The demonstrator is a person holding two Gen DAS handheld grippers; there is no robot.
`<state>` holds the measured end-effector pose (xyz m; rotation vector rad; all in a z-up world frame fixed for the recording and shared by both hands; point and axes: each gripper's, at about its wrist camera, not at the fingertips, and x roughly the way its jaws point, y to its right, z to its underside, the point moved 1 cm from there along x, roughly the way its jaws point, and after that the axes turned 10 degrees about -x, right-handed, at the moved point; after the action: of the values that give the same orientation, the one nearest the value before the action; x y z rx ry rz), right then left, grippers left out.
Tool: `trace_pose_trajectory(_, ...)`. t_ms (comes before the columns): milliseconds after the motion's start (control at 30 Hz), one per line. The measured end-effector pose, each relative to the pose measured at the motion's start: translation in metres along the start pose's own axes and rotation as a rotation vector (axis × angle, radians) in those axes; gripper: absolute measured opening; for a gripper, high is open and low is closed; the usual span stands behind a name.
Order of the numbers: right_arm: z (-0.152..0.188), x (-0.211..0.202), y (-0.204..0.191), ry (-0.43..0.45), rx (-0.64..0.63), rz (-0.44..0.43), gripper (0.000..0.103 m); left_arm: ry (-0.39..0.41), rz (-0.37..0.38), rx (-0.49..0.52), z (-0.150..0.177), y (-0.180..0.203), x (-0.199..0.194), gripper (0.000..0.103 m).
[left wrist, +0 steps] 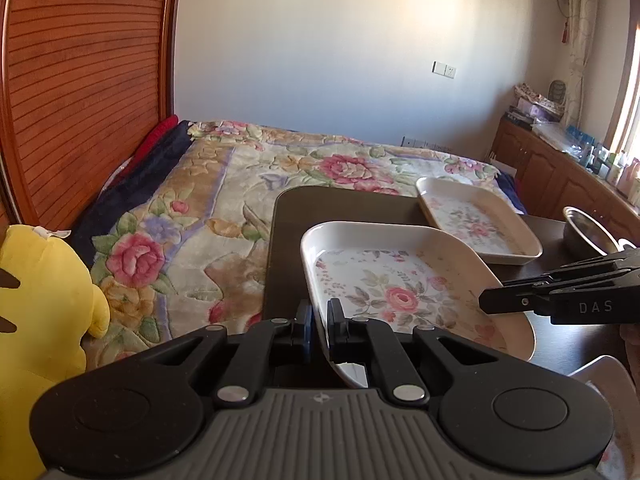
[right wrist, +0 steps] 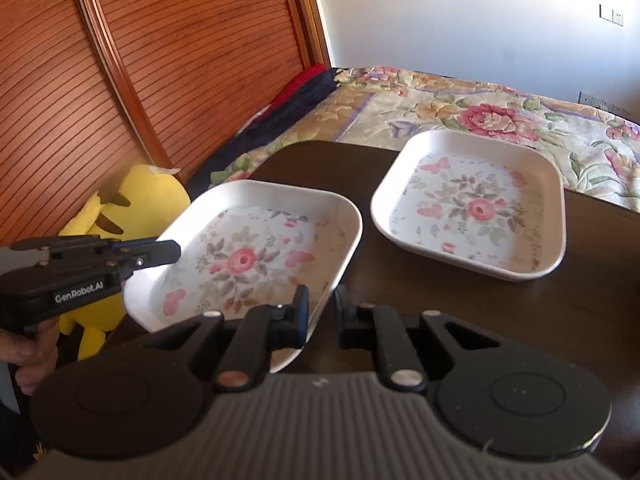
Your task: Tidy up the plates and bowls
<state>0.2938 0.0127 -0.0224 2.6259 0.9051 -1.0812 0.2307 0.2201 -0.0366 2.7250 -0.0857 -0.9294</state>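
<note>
Two square white plates with a rose print are on a dark table (left wrist: 344, 204). The near plate (left wrist: 384, 280) (right wrist: 248, 240) is tilted and held off the table from both sides. My left gripper (left wrist: 320, 320) (right wrist: 172, 248) is shut on its left rim. My right gripper (right wrist: 322, 312) (left wrist: 486, 300) straddles the opposite rim, with the edge between its fingers. The second plate (left wrist: 480, 220) (right wrist: 468, 204) lies flat on the table farther back and to the right. A steel bowl (left wrist: 588, 232) stands at the table's right side.
A bed with a floral blanket (left wrist: 240, 184) runs behind and left of the table. A yellow plush toy (left wrist: 40, 300) (right wrist: 148, 196) sits by the slatted wooden wardrobe (left wrist: 80, 80). Wooden cabinets (left wrist: 540, 168) line the right wall. A white rim (left wrist: 600, 372) shows at the lower right.
</note>
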Motion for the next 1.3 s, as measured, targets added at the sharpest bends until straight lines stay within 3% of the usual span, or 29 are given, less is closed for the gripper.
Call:
trace_pose_trajectory(733, 0.035, -0.098, 0.013, 0.152, 0.01, 0.004, 0.014, 0.099, 0.031, 0.082, 0.018, 0.075, -0.079, 0.009)
trace_pose_trajectory(1300, 0.089, -0.145, 0.026, 0.19, 0.024, 0.024, 0.014, 0.094, 0.066, 0.078, 0.074, 0.119, -0.109, 0.011)
